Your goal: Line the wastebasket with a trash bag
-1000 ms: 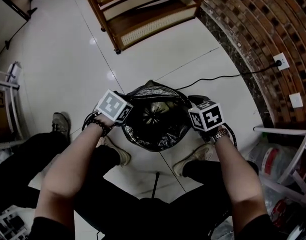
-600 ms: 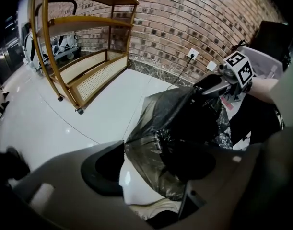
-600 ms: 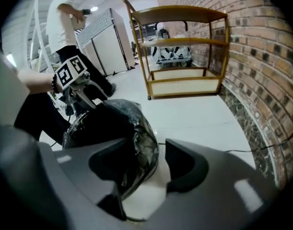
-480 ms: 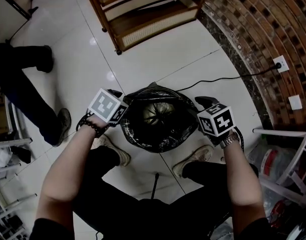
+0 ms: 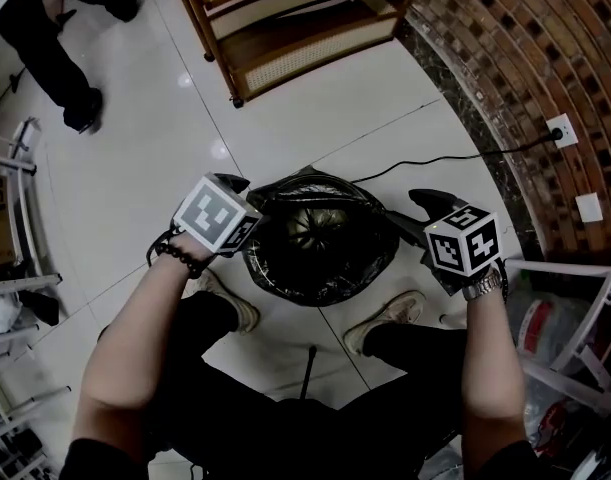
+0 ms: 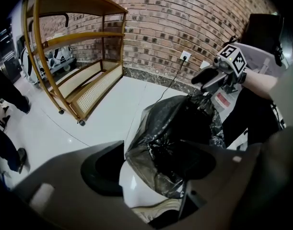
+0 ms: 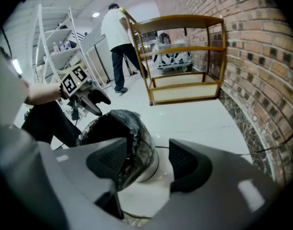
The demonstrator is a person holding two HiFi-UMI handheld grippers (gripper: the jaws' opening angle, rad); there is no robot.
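Note:
A white wastebasket (image 5: pixel 377 268) stands on the floor between the holder's feet, with a black trash bag (image 5: pixel 320 243) stretched over its rim and sunk inside. My left gripper (image 5: pixel 235 186) hovers at the basket's left rim. Its jaws have just been opening and stand apart, and nothing is pressed between them. Past them the left gripper view (image 6: pixel 146 171) shows the bag (image 6: pixel 180 133) and the basket wall (image 6: pixel 136 188). My right gripper (image 5: pixel 410 216) is just off the right rim, its jaws also just opened and wide apart (image 7: pixel 147 159). The bag's edge (image 7: pixel 120 128) lies by its left pad without being gripped.
A wooden shelf trolley (image 5: pixel 285 28) stands behind the basket. A curved brick wall (image 5: pixel 505 68) with a socket (image 5: pixel 560 123) and a black cable (image 5: pixel 435 155) is at the right. White racks flank both sides (image 5: pixel 15 218) (image 5: pixel 575 308). A person (image 5: pixel 55 28) stands at top left.
Both grippers have lifted off the bag's rim and their jaws have spread. The right one has drifted right, away from the basket. A bystander has walked across the far left.

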